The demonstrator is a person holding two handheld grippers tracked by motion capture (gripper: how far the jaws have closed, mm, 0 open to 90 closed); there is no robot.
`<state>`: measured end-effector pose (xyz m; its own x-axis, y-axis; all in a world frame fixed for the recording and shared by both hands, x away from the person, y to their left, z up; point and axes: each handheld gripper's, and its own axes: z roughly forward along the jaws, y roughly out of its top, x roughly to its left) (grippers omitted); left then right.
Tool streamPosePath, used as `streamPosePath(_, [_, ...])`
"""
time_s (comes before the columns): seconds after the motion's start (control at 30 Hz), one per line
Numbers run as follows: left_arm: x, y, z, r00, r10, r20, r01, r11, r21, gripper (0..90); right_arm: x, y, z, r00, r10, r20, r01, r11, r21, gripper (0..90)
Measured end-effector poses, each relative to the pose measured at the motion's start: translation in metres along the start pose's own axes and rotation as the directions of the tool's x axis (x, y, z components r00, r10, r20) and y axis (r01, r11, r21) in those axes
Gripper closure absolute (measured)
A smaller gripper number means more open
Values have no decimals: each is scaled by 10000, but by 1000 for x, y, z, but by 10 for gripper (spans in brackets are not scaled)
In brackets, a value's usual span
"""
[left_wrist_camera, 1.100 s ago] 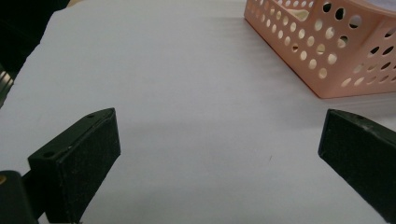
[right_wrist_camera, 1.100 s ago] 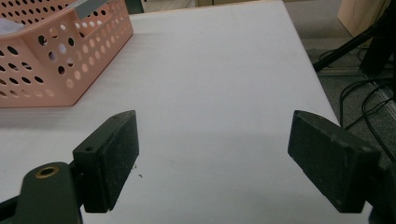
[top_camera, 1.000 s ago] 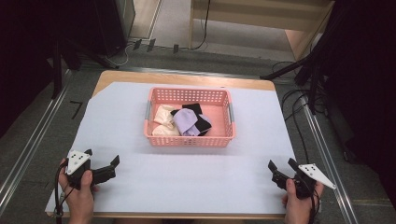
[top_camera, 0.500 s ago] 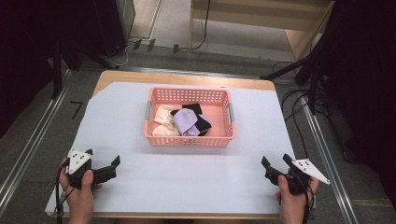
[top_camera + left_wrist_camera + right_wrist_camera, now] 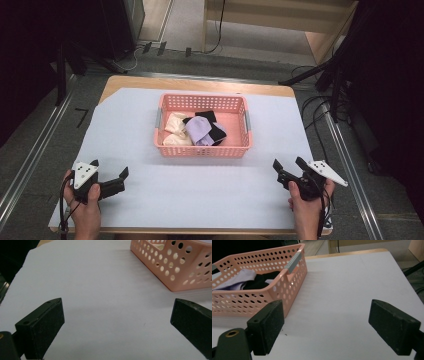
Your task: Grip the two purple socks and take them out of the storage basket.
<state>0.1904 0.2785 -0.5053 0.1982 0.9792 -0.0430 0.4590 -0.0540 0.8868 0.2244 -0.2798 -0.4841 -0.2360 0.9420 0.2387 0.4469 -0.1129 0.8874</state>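
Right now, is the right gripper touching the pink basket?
Apart. The high view shows bare white sheet between the right gripper and the pink basket; the right gripper view shows its open jaws short of the basket wall.

High view: fixed overhead, looks forward and down across the whole worktop [image 5: 150, 210], far off. Left gripper view: low, just above the sheet, looks between its tongs [image 5: 117, 322] at the pink basket [image 5: 175, 267] corner, up right. Right gripper view: equally low, between its tongs [image 5: 325, 327], basket up left. All three share the basket.
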Motion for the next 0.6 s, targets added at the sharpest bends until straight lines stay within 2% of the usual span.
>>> streamPosePath(0.03, [-1, 0, 0, 9999, 107, -82, -107, 9999, 37, 9, 1, 1, 1, 9999, -142, -47, 142, 9999, -82, 134])
streamPosePath(0.07, [-1, 0, 0, 9998, 125, -127, -124, 9999, 38, 11, 4, 1, 3, 10000, 7, -76, -7, 10000, -25, 133])
streamPosePath(0.23, [-1, 0, 0, 9997, 73, -213, -73, 10000, -17, 11, 9, 6, 9, 9998, -14, -193, 14, 10000, -29, 133])
streamPosePath(0.4, [-1, 0, -1, 9999, 16, -113, -17, 10000, -49, 11, 15, 11, 12, 9997, -127, -185, 126, 9999, -74, 132])
streamPosePath(0.53, [-1, 0, 0, 9999, 50, -121, -51, 10000, -20, 16, 21, 16, 19, 9999, -124, -81, 125, 9998, 136, 130])
streamPosePath(0.57, [-1, 0, 0, 9999, 37, -117, -37, 10000, -19, 118, 25, 18, 22, 9998, -199, -16, 200, 9997, 165, 131])
streamPosePath(0.6, [-1, 0, 0, 9999, 50, -129, -50, 10000, 29, 169, 27, 19, 22, 9998, -204, -61, 205, 9997, 133, 130])
